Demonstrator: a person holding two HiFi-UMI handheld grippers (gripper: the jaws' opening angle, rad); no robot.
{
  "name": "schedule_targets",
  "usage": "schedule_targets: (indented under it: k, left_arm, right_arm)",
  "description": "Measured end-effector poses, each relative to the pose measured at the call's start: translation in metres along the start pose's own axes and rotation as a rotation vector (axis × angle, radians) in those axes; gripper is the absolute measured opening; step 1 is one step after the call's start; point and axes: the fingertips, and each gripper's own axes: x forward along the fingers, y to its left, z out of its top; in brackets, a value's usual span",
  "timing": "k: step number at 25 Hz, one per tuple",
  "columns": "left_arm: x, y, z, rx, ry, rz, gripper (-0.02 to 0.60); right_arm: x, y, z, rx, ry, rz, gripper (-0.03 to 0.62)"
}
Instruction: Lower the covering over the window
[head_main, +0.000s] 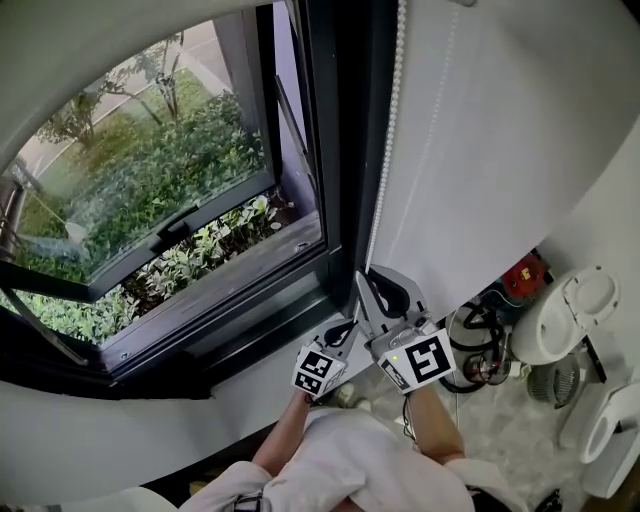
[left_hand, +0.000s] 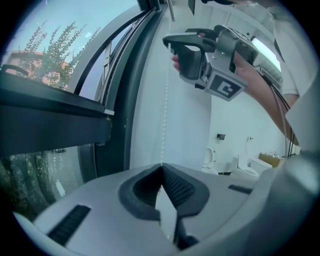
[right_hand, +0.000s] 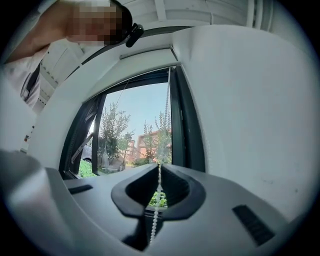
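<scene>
1. In the head view the window (head_main: 170, 180) has bare glass with greenery behind it. The bead chain (head_main: 386, 150) hangs just beside the window's right frame.
2. That view shows both tongs below the window's lower right corner. The right tongs (head_main: 368, 285) sit higher on the chain and the left tongs (head_main: 345, 330) just beneath them. It does not show how the jaws stand.
3. The right gripper view does. The right tongs are closed on the chain, with beads running between the pads and out below, and the window straight ahead.
4. Only this view reaches the window's top, where a white strip (right_hand: 145, 62) lies across the frame. We cannot tell whether it is the rolled covering.
5. The left gripper view shows the left tongs closed on the chain at their very tips, with the window to their left.
6. Only there do we see 1 toilet (left_hand: 209, 158), well to the right of the window.
</scene>
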Motion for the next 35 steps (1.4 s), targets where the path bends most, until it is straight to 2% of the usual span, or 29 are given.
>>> schedule_targets:
  k: [4, 7, 11, 18, 23, 28, 35]
  left_arm:
    - [0.002, -0.002, -0.02, 0.023, 0.05, -0.008, 0.015]
    - [-0.002, -0.008, -0.024, 0.005, 0.072, -0.011, 0.017]
    - [-0.011, -0.004, -0.012, -0.018, 0.026, 0.004, 0.018]
    - [-0.034, 0.004, 0.043, -0.007, -0.087, 0.037, 0.021]
    - [-0.058, 0.006, 0.092, 0.004, -0.202, 0.043, 0.06]
    - [-0.074, 0.003, 0.148, 0.052, -0.298, 0.032, 0.067]
    - [-0.084, -0.005, 0.209, 0.133, -0.373, 0.031, 0.067]
  right_arm:
    - [-0.003, -0.001, -0.018, 0.051, 0.023, -0.009, 0.006]
    - [-0.005, -0.005, -0.022, 0.075, 0.009, -0.027, 0.006]
    - [-0.004, -0.008, -0.023, 0.067, -0.007, -0.036, 0.006]
    - [-0.007, -0.008, -0.052, 0.077, 0.049, -0.038, 0.005]
    - [-0.011, -0.007, -0.053, 0.082, 0.035, -0.046, 0.005]
    - [-0.012, -0.007, -0.053, 0.082, 0.026, -0.047, 0.005]
    - [-0.012, -0.005, -0.053, 0.088, 0.024, -0.045, 0.005]
